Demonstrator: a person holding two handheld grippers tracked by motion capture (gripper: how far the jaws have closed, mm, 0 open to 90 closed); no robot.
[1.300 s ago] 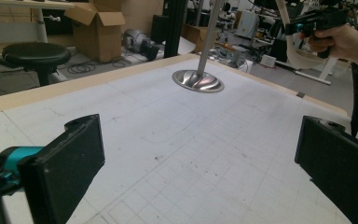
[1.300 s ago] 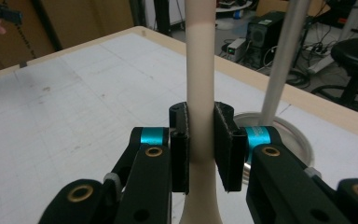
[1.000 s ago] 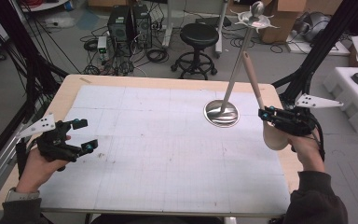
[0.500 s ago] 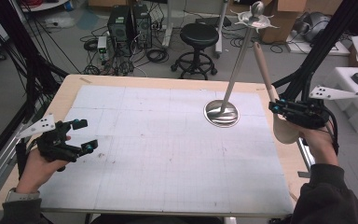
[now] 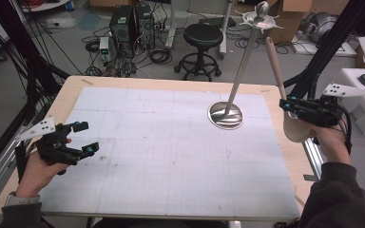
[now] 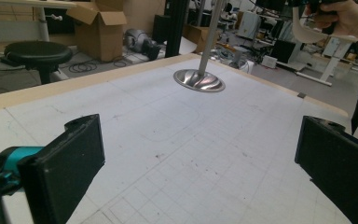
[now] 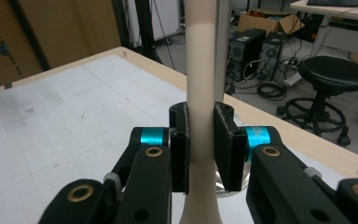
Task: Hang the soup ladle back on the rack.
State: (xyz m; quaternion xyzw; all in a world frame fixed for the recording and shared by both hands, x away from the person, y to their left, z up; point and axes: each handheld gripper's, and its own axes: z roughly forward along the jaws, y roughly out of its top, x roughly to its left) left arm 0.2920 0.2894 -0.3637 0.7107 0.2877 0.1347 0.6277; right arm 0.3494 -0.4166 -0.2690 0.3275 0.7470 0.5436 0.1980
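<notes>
Gripping the long beige plastic shoehorn (image 5: 279,76) at its lower shaft, the right gripper (image 5: 291,106) holds it off the table's right edge (image 5: 292,156), long axis leaning up toward the tall chrome hook stand (image 5: 237,76) just left; the left gripper (image 5: 83,137) rests open at the near-left corner

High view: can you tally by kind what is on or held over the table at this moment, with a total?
Metal stand, upright on the mat: 1
Beige long-handled utensil, held by the right gripper at the table's right edge: 1
Grippers, counting the open left gripper: 2
Gridded mat: 1
Total: 5
</notes>
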